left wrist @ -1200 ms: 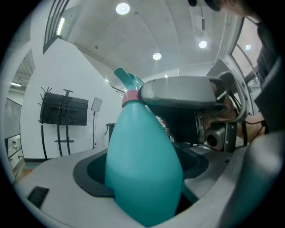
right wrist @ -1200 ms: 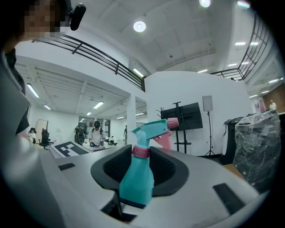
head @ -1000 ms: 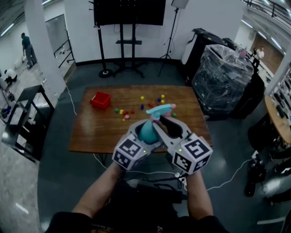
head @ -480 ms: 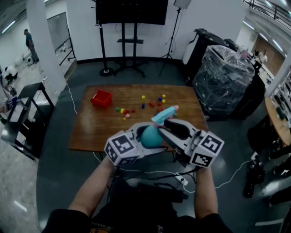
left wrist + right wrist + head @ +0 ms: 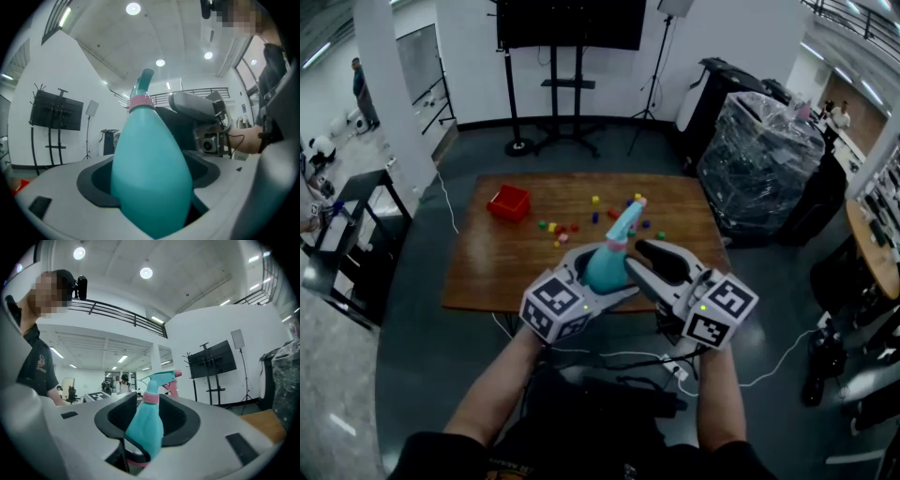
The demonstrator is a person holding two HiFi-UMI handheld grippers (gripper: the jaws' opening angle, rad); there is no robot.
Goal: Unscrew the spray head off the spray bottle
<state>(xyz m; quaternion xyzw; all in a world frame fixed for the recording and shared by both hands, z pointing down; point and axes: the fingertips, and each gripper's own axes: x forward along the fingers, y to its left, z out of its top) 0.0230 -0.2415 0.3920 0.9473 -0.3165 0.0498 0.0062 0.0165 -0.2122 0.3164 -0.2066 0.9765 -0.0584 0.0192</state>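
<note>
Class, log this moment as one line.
left claw: shut on bottle | right claw: just opening, bottle between | head: on

Person wears a plain black short-sleeved collared shirt (image 5: 33,366); small pale chest print, unreadable. Sleeve hems (image 5: 427,448) end near the elbows, forearms (image 5: 492,398) bare. Dark headgear (image 5: 63,273) up top, with a small oblong black camera (image 5: 82,287) mounted at its side.

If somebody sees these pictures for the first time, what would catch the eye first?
The teal spray bottle, clamped in the left gripper at the centre, its spray head pointing up. The right gripper has just been opening its jaws around it. Behind: a wooden table with scattered coloured blocks and a red bin.
</note>
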